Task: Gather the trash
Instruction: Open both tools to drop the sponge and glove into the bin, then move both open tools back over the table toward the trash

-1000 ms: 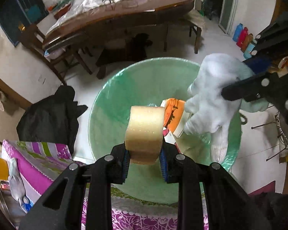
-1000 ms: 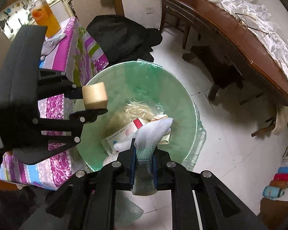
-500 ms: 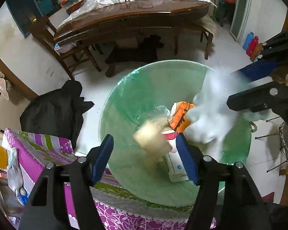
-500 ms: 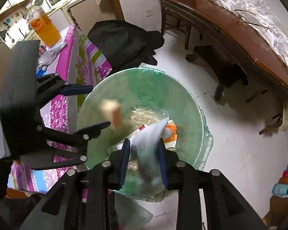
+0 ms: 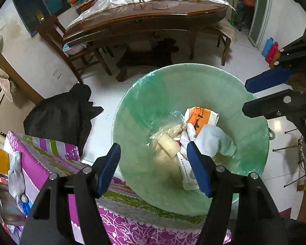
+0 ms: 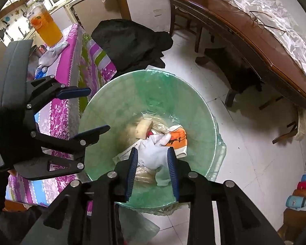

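Both of your tools hang over the green-lined bin (image 5: 132, 110) with nothing in them: the left hand-held gripper (image 5: 153, 169) is spread wide and released, and the right hand-held gripper (image 6: 152, 168) is parted too, its pads clear of the white glove (image 6: 153, 153) lying below. The sponge (image 5: 168, 146) and glove rest on the bin's bottom among the orange-and-white packet (image 5: 202, 116) and a white carton (image 5: 185, 169).

Your main risk from here, I'd judge, is catching the thin liner as you pull away: the left fingers sit low near the rim at 6 o'clock, so a careless sweep could drag plastic or tip the bin. The two grippers are also near each other, so swinging either one sideways might knock them together.

Only the right wrist view shows you the surface's purple cloth (image 6: 71, 65) at 10 o'clock carrying another glove (image 6: 51, 53) and the orange jar (image 6: 44, 26), plus liner bunched under the rim at 6 o'clock. The left wrist view alone shows the carton's printed edge.
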`<state>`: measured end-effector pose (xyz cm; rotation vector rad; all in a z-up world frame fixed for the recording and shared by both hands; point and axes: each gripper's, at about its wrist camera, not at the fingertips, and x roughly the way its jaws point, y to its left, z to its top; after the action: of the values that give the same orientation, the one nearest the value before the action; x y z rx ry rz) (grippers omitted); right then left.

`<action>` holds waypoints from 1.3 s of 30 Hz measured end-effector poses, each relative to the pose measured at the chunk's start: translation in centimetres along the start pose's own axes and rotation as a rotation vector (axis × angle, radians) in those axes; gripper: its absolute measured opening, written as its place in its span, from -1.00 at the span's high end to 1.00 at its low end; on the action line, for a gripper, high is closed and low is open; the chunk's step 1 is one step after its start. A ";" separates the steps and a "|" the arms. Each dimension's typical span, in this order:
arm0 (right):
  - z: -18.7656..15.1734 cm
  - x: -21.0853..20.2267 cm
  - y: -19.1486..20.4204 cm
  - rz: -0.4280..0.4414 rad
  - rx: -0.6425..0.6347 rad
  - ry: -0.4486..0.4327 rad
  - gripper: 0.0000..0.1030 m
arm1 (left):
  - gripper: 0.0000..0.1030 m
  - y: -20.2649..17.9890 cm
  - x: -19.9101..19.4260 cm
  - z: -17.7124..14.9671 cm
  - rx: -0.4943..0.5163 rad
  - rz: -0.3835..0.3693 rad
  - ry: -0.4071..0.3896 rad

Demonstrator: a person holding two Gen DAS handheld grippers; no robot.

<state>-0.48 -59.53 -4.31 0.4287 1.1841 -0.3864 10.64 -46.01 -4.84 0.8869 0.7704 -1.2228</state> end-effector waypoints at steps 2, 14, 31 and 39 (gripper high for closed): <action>0.0 0.0 0.1 -0.009 -0.001 0.001 0.40 | -0.25 0.0 -0.3 -0.2 0.005 0.009 -0.007; 0.0 -0.6 1.8 -0.034 -0.036 -0.083 0.40 | -0.25 0.4 -1.9 -2.2 -0.082 0.138 -0.057; -1.2 -1.9 8.9 -0.085 -0.099 -0.399 0.40 | -0.25 4.6 -6.3 -8.8 -0.365 0.370 -0.144; -1.3 -1.9 12.3 -0.017 -0.099 -0.451 0.40 | -0.25 5.4 -8.2 -11.4 -0.420 0.431 -0.169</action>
<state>4.01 -48.24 -1.45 0.2282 0.7638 -0.4115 14.13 -31.62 -2.09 0.5554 0.6259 -0.7077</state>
